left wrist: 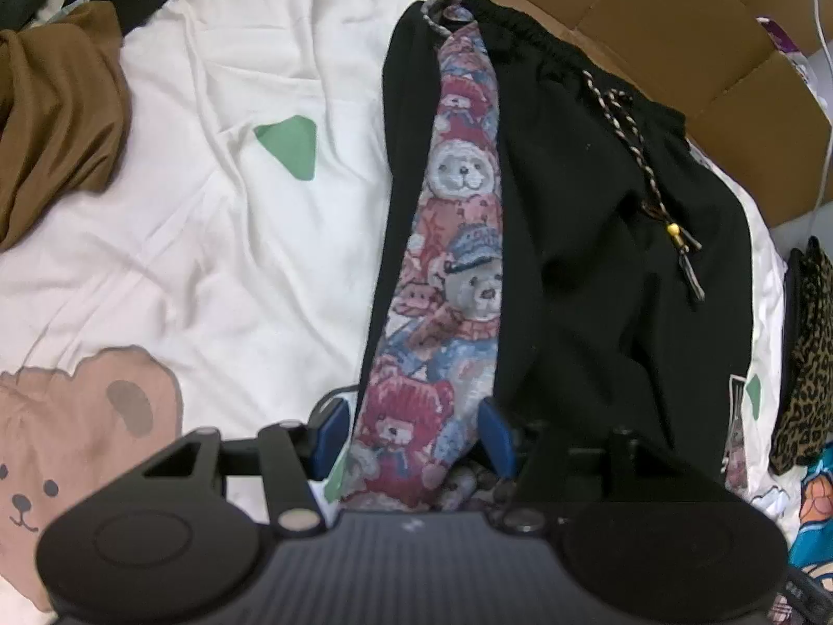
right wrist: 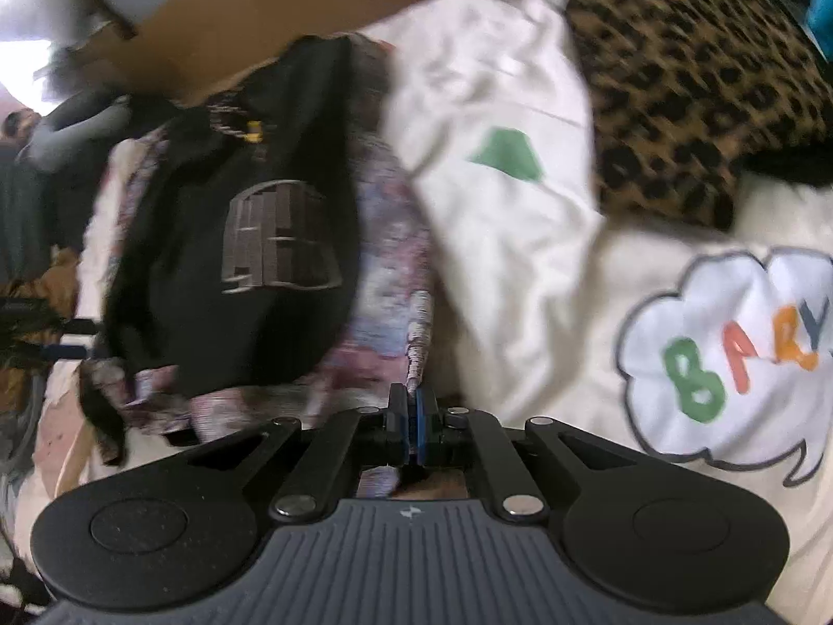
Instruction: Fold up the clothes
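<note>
Black shorts (left wrist: pixel 598 239) with a teddy-bear patterned side panel (left wrist: pixel 453 260) and a braided drawstring (left wrist: pixel 640 156) lie on a white printed bedsheet (left wrist: pixel 234 239). My left gripper (left wrist: pixel 411 432) is open, its blue pads on either side of the bear panel at the near end. In the right wrist view the shorts (right wrist: pixel 234 260) show a grey logo, and my right gripper (right wrist: pixel 414 406) is shut on the patterned hem edge (right wrist: pixel 421 349). That view is motion-blurred.
A brown garment (left wrist: pixel 57 114) lies at the left. A leopard-print garment (right wrist: pixel 677 78) lies at the right, also in the left wrist view (left wrist: pixel 807 364). Cardboard boxes (left wrist: pixel 703 41) stand behind the bed. The sheet (right wrist: pixel 520 239) has bear and "BABY" prints.
</note>
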The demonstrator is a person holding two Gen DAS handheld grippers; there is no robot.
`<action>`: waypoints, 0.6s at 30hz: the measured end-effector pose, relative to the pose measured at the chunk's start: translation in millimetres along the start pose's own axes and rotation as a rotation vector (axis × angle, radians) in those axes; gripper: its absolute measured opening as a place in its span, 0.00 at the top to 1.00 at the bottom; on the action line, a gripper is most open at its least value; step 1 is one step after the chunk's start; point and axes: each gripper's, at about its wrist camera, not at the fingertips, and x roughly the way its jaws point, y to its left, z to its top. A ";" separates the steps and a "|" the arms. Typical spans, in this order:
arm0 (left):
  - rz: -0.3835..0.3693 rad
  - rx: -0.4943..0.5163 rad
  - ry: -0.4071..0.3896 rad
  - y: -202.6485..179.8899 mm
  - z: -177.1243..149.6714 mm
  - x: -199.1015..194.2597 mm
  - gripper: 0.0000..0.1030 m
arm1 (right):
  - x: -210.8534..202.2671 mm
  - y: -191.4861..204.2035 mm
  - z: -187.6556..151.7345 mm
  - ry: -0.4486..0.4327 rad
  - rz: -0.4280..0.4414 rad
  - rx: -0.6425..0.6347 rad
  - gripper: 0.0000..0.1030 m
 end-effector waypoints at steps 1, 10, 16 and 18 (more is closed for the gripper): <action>-0.002 0.000 -0.001 -0.9 -0.1 -0.3 0.44 | -0.9 6.7 0.5 -0.003 0.002 -0.020 1.00; -0.008 0.006 -0.002 -3.5 -1.3 -0.4 0.43 | 31.6 46.7 -6.3 0.030 0.007 -0.136 0.99; -0.008 -0.008 0.012 2.2 -1.9 4.1 0.43 | 48.2 46.9 -7.4 0.054 0.011 -0.115 0.90; -0.009 -0.012 0.013 4.6 -1.8 4.6 0.43 | 42.7 46.0 -4.6 0.047 0.036 -0.098 0.80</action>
